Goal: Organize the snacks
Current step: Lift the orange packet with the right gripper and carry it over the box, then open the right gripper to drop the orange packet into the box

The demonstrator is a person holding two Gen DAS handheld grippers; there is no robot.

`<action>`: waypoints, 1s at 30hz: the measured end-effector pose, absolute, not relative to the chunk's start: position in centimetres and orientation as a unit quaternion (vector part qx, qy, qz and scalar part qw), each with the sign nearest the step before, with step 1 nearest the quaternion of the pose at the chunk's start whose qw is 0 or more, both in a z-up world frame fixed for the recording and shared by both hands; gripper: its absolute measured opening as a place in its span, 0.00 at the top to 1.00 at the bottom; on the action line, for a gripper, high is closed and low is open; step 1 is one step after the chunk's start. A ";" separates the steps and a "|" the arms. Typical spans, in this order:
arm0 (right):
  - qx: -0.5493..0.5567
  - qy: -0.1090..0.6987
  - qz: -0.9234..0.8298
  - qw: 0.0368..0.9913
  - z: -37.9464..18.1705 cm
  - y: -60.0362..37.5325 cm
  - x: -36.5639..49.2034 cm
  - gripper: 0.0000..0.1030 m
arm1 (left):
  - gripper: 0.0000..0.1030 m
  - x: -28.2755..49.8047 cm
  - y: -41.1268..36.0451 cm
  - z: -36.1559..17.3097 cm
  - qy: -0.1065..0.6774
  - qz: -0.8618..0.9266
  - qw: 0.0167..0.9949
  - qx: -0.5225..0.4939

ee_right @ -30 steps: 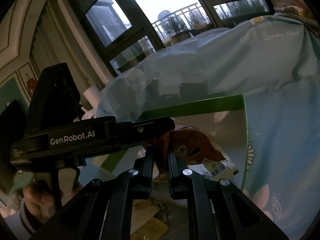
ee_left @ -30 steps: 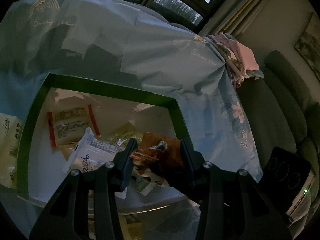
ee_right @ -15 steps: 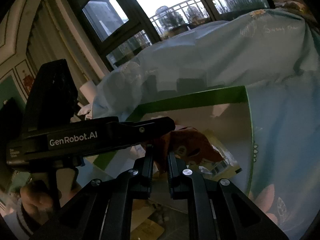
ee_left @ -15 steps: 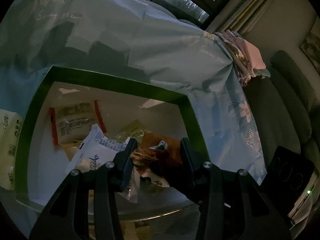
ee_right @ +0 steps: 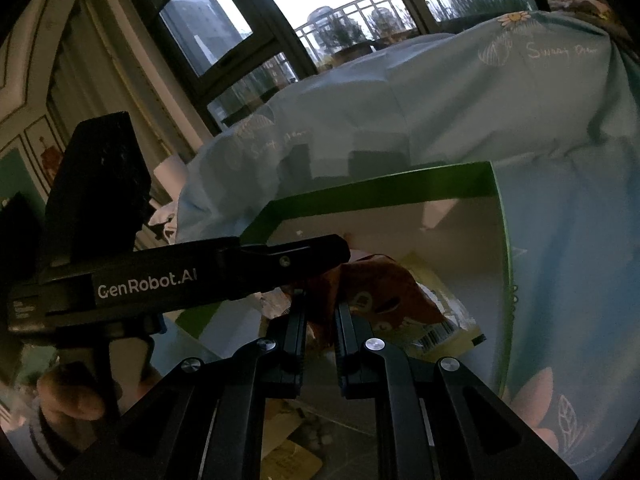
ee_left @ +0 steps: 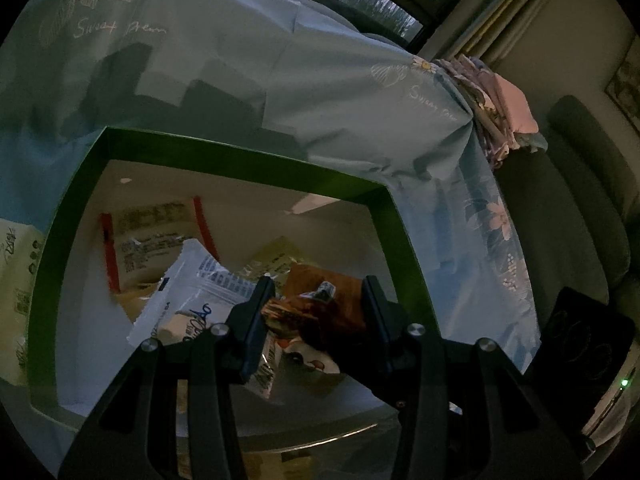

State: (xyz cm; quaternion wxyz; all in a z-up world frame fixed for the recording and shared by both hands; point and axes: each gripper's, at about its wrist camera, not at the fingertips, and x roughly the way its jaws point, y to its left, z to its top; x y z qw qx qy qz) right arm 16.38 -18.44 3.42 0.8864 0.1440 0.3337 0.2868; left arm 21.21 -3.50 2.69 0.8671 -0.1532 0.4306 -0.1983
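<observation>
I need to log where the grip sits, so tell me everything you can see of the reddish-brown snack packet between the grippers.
The reddish-brown snack packet is a crinkled, glossy foil-like bag with pale cartoon printing. It hangs tilted over the green-rimmed white box, above other packets. The right gripper is shut on its lower edge, and the left gripper stands around its crumpled end, though whether those pads press on it is unclear.

Home living room: sofa (ee_left: 576, 216), balcony windows (ee_right: 256, 40)
</observation>
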 end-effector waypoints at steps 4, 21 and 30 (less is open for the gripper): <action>0.142 0.336 0.286 0.886 3.2 -18.4 16.6 0.87 | 0.56 21.1 -3.5 2.6 0.431 -0.196 0.868 -0.149; 0.115 0.327 0.227 0.910 4.5 -19.3 14.7 0.48 | 0.23 19.0 -3.1 4.2 0.389 -0.125 0.909 -0.079; 0.104 0.300 0.230 0.920 6.8 -20.7 9.7 0.40 | 0.18 14.2 -2.1 6.0 0.345 -0.085 0.934 -0.045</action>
